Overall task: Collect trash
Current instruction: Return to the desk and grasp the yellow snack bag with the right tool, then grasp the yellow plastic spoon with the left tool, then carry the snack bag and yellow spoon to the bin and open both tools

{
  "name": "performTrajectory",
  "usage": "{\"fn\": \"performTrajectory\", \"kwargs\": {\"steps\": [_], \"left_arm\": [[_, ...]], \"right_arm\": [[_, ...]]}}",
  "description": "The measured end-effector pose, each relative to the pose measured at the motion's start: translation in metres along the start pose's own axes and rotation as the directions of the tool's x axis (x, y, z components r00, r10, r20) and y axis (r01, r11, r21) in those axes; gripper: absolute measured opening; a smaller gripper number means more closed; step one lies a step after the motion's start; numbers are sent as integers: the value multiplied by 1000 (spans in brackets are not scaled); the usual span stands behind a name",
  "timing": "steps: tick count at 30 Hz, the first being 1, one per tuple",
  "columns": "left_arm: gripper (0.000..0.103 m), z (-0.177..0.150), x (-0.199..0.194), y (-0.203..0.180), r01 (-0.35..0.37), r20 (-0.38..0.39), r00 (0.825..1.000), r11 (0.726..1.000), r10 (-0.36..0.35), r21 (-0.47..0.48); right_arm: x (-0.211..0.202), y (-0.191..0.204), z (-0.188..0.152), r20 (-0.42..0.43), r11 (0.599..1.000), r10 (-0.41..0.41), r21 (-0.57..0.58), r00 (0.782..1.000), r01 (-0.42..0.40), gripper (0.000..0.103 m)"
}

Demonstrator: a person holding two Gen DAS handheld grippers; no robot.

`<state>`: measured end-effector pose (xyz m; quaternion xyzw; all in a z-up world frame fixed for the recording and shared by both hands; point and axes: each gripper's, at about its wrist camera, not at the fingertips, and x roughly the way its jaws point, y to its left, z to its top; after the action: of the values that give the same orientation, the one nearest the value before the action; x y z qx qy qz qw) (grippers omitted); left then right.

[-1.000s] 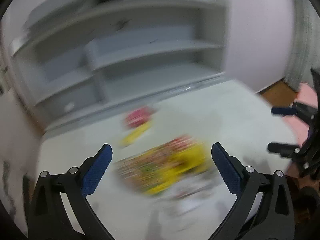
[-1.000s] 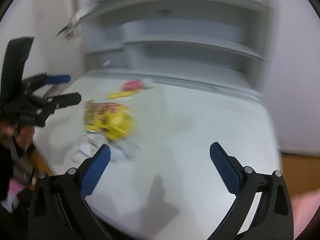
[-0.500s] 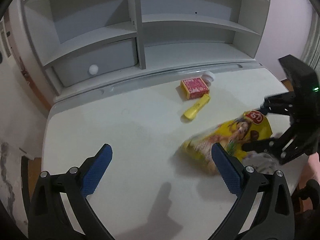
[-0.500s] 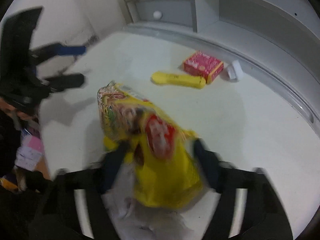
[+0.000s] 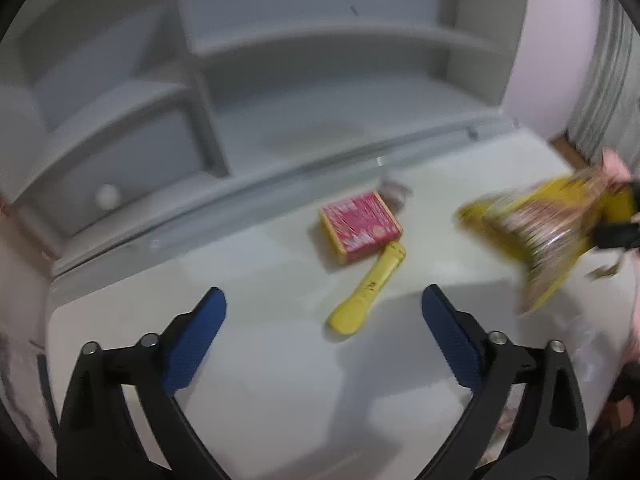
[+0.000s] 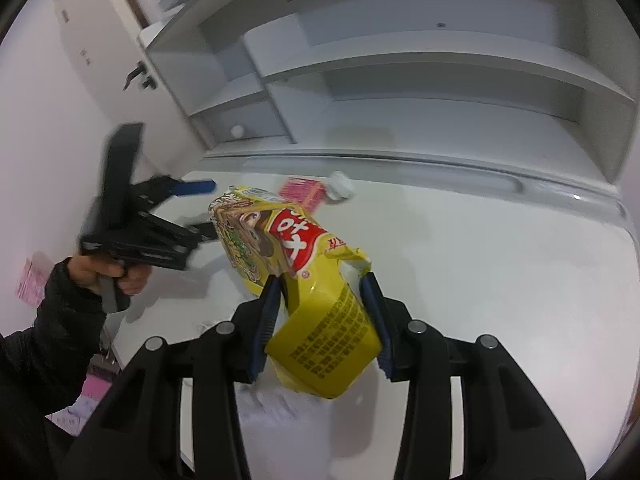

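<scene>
My right gripper point(image 6: 322, 284) is shut on a yellow snack bag point(image 6: 304, 280) and holds it above the white desk point(image 6: 480, 264). The bag shows blurred at the right of the left wrist view point(image 5: 552, 224). My left gripper point(image 5: 322, 304) is open and empty, low over the desk; it also shows in the right wrist view point(image 6: 200, 208). A yellow tube-shaped wrapper point(image 5: 368, 292) lies just ahead between its fingers. A red box point(image 5: 360, 226) lies behind it, also in the right wrist view point(image 6: 302, 190). A small white crumpled piece point(image 5: 396, 192) lies by the box.
A grey shelf unit point(image 5: 320, 80) with a drawer and round knob point(image 5: 107, 194) stands along the desk's back edge. Thin clear plastic point(image 6: 280, 408) lies under the bag near the desk's front edge. Pink papers point(image 6: 30, 284) lie on the floor at left.
My right gripper has closed on the snack bag and lifted it off the desk. My left gripper has moved right and forward toward the yellow wrapper and red box.
</scene>
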<state>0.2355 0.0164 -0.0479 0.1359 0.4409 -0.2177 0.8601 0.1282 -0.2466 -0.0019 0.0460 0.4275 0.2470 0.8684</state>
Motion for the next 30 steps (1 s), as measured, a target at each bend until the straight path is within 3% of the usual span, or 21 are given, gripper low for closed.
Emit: {"fn": "performTrajectory", "kwargs": {"steps": [1,3,6,7,8,9,13,19,22,25,26,29,30], "left_arm": [[72,1,7,-3,-2,-21,1000,1000,2,12],[64,2,22,-9,3,-70,998,1000,-2,13],[50,2,27,-16,9,-79,997,1000,-7,19],[36,2,26,-18,13,-76,997,1000,-11,21],[29,2,25,-22,19,-76,997,999,-17,25],[12,2,24,-25,11,-82,997,1000,-9,28],[12,1,7,-34,-7,-65,998,1000,6,-9],[12,9,-41,-94,20,31,999,1000,-21,13],[12,21,-59,-162,80,92,992,993,-87,82],[12,24,-69,-227,139,131,978,978,-160,157],[12,25,-71,-262,186,139,967,964,-213,189],[12,23,-73,-342,287,132,934,919,-331,271],[12,20,-73,-365,313,125,924,903,-361,295]], "right_arm": [[-6,-2,-3,4,1000,-6,7,1000,6,42],[-12,-9,-12,15,999,-22,25,1000,22,42],[-16,-18,-21,32,998,-39,49,999,37,42],[-18,-19,-23,35,997,-48,56,998,46,42],[-24,-21,-28,39,996,-61,65,997,59,42],[-25,-20,-28,42,995,-70,69,997,67,42],[-51,-29,-41,78,988,-128,96,989,120,42],[-112,-51,-80,150,956,-267,168,952,242,42],[-150,-69,-113,179,918,-362,240,915,316,42],[-190,-95,-156,187,852,-471,349,862,390,42],[-205,-106,-176,182,817,-517,395,836,419,42],[-243,-131,-234,131,677,-674,504,727,537,42],[-255,-140,-255,106,634,-702,543,704,550,42]]}}
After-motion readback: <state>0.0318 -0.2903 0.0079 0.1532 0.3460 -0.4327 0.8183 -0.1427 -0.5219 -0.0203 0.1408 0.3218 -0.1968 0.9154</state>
